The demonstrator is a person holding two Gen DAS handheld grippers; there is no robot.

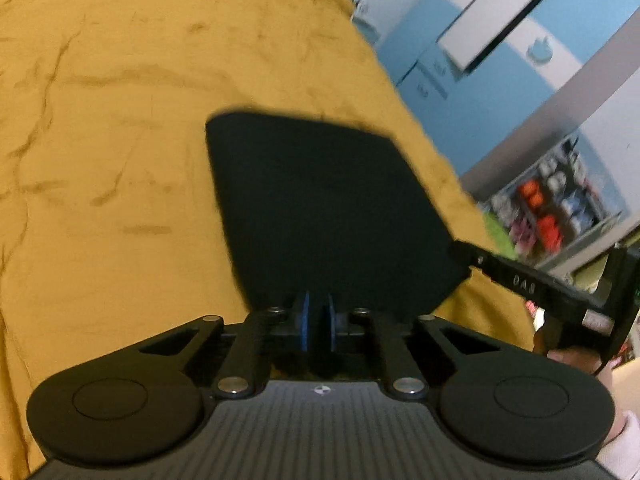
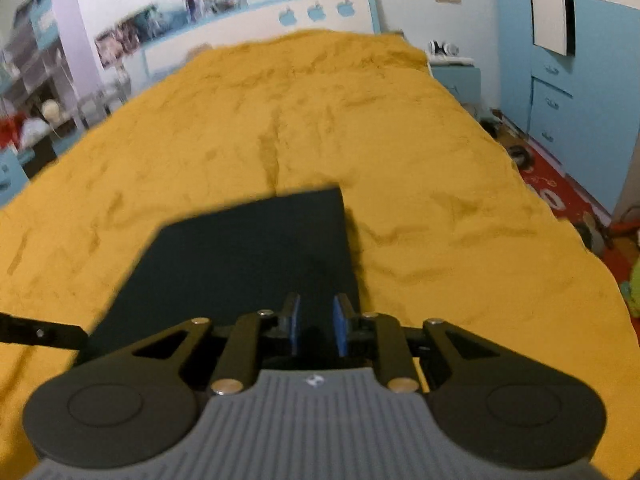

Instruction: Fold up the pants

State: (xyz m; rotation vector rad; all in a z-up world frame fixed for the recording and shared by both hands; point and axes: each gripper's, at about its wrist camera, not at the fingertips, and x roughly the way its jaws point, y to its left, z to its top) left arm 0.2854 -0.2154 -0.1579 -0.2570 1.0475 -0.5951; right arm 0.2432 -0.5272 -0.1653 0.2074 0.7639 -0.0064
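The pants (image 1: 320, 208) are a dark, flat folded rectangle on the mustard-yellow bed cover (image 1: 112, 152). In the left wrist view my left gripper (image 1: 319, 322) sits at the near edge of the pants, its blue pads close together with a narrow gap; whether cloth is between them is hidden. My right gripper's finger (image 1: 516, 276) reaches to the pants' right corner. In the right wrist view the pants (image 2: 248, 256) lie straight ahead. My right gripper (image 2: 317, 326) is at their near right edge, its pads apart. The left gripper's finger (image 2: 40, 334) shows at the left.
The bed cover (image 2: 400, 152) stretches far ahead to a white and blue headboard (image 2: 320, 12). Blue wardrobe and drawers (image 2: 568, 92) stand to the right, with a red rug (image 2: 560, 188) on the floor. Shelves (image 2: 36, 80) stand to the left.
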